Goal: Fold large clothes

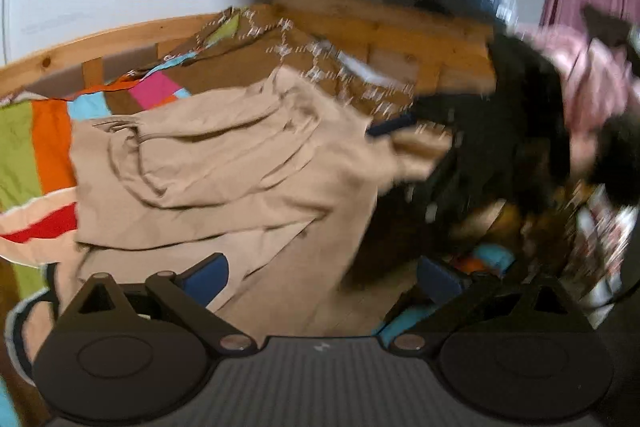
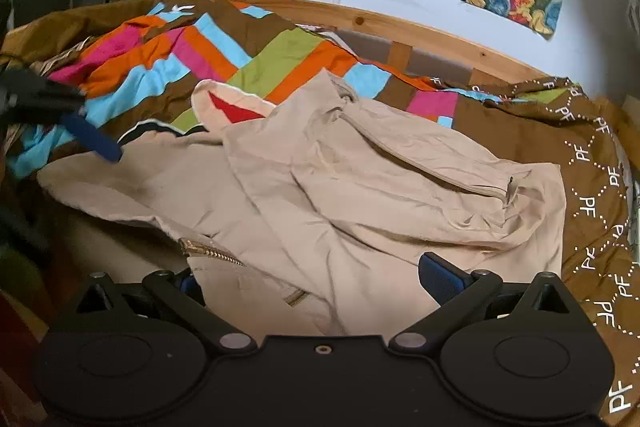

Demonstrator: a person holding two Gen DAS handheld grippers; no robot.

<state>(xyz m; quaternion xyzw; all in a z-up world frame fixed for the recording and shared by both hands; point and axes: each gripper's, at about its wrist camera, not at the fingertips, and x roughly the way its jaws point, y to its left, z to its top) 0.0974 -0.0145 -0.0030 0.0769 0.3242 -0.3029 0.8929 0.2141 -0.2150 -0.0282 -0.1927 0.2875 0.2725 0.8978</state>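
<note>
Beige, one rumpled zip-up garment (image 2: 360,187) sprawls across my landmark, the one striped bedspread (image 2: 224,55), wooden bed rail (image 2: 420,27) and three wall posters behind it, while my two tongs, left gripper (image 1: 324,279) and right gripper (image 2: 312,279), both gape wide, fabric between the jaws ungripped.

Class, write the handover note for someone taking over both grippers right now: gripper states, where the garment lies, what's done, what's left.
Left gripper: jaws open, holding nothing, above one edge of the beige jacket; its view is blurred on the right.
Right gripper: jaws open, jacket cloth lying between them but not clamped, near the zip.
The jacket lies crumpled on the striped bedspread, inside the wooden bed frame, sleeves bunched on top.
Done: jacket is on the bed, nothing folded neatly yet.
Left: flatten it, fold the sleeves in, then fold the body.
</note>
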